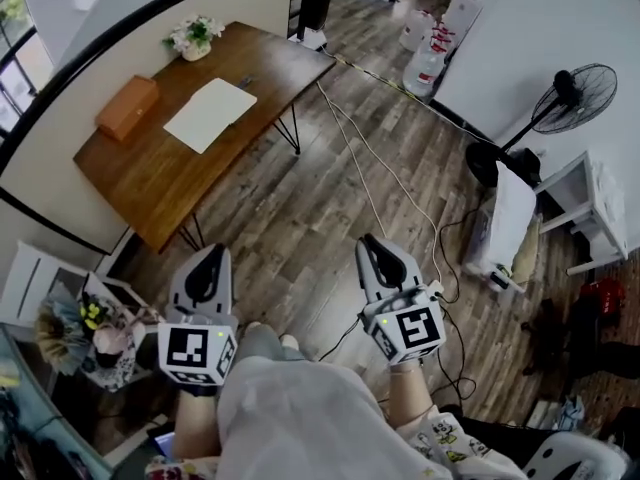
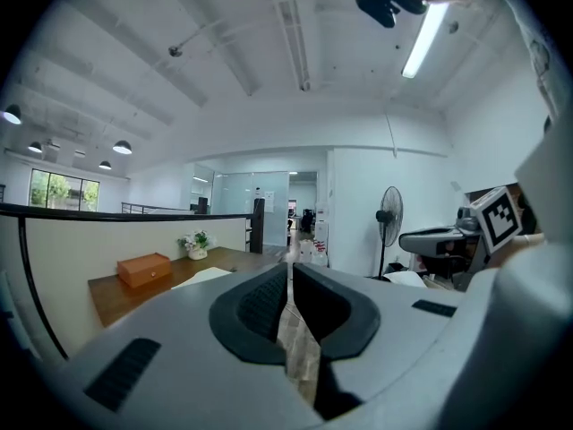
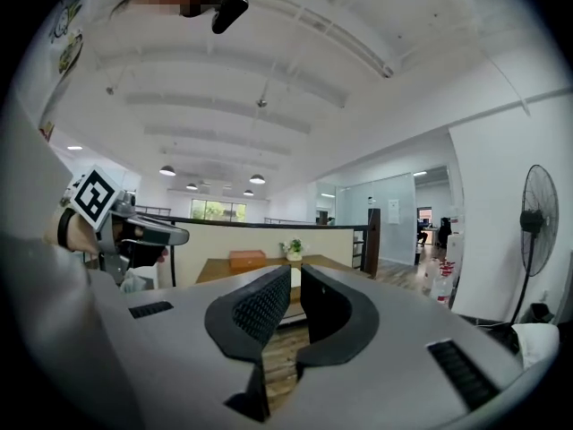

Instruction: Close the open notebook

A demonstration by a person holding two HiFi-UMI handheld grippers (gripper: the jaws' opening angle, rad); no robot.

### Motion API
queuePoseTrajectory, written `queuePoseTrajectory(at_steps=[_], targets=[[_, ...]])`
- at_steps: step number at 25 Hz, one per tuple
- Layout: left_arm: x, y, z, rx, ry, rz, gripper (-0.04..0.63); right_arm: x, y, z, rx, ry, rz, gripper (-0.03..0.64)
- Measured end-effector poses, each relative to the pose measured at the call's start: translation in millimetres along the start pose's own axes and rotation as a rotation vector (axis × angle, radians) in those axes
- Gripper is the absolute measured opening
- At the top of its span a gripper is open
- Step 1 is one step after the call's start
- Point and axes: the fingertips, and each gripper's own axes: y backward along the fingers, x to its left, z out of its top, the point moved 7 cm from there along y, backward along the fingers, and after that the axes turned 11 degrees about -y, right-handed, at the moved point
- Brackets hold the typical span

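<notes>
The open notebook (image 1: 210, 113) lies flat with white pages up on the brown wooden table (image 1: 160, 183) at the upper left, and shows as a pale sheet (image 2: 201, 279) in the left gripper view. Both grippers hang over the wood floor close to the person's body, well short of the table. My left gripper (image 1: 212, 252) is shut with nothing in it, and its jaws (image 2: 289, 263) point towards the table. My right gripper (image 1: 369, 240) is shut and empty too, held level (image 3: 295, 272) and facing the table's near end.
An orange box (image 1: 127, 107) and a pot of flowers (image 1: 195, 36) sit on the table beside the notebook. Cables (image 1: 385, 183) run across the floor. A standing fan (image 1: 575, 93), water bottles (image 1: 425, 63) and white furniture (image 1: 510, 223) stand at the right.
</notes>
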Motion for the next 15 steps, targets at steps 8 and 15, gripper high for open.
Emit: queuePoseTrajectory(at_steps=[8,15], targets=[[9.2,-31.8,-2.0,0.01,-0.001,0.006,0.064,-11.2,-36.3,-3.3,0.029,-0.018,0.076,0.097],[56.4,-107.4,-3.5,0.01,-0.006,0.007,0.165,-33.0,-116.8,6.3,0.019,-0.027,0.108,0.161]])
